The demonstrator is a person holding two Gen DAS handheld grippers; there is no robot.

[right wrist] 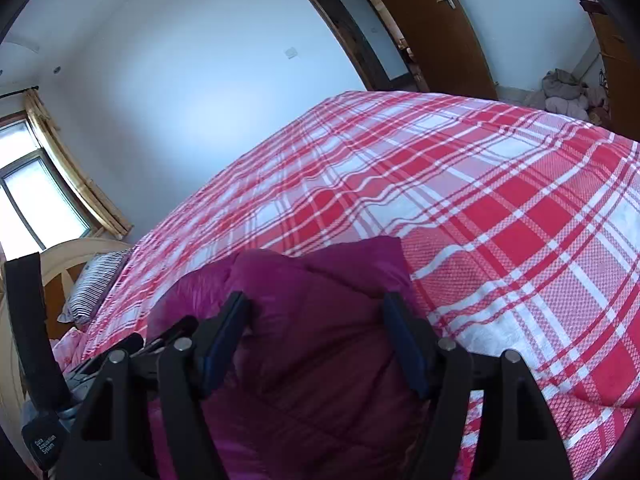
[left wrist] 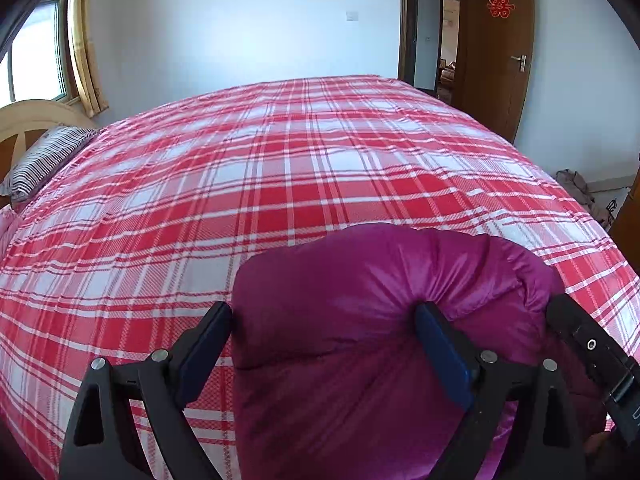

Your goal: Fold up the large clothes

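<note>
Lying: a magenta puffy jacket (left wrist: 360,320) was bundled on the red-and-white plaid bedspread (left wrist: 248,184), filling the lower center to lower right of the left wrist view and the lower center of the right wrist view (right wrist: 312,320).
Jacket axis: in the left wrist view the bundle's long side ran from the bottom edge up toward the frame's center, its rounded folded end pointing away from the camera; the true front of the garment could not be told.
Left gripper (left wrist: 324,344): its 2 fingers stood wide apart, the right one pressed into a dimple in the fabric, the left one at the bundle's left edge over the bedspread; whether it clamped anything could not be told.
Right gripper (right wrist: 318,340): jaws spread wide, with jacket fabric bulging between both fingers; a firm grip could not be told.
Pillow (left wrist: 44,160): striped, at the left edge by the cream headboard (left wrist: 28,116).
Door (left wrist: 496,40): brown, open, upper right.
Window (right wrist: 36,200): left edge, with a yellow curtain (right wrist: 72,168) beside it.
</note>
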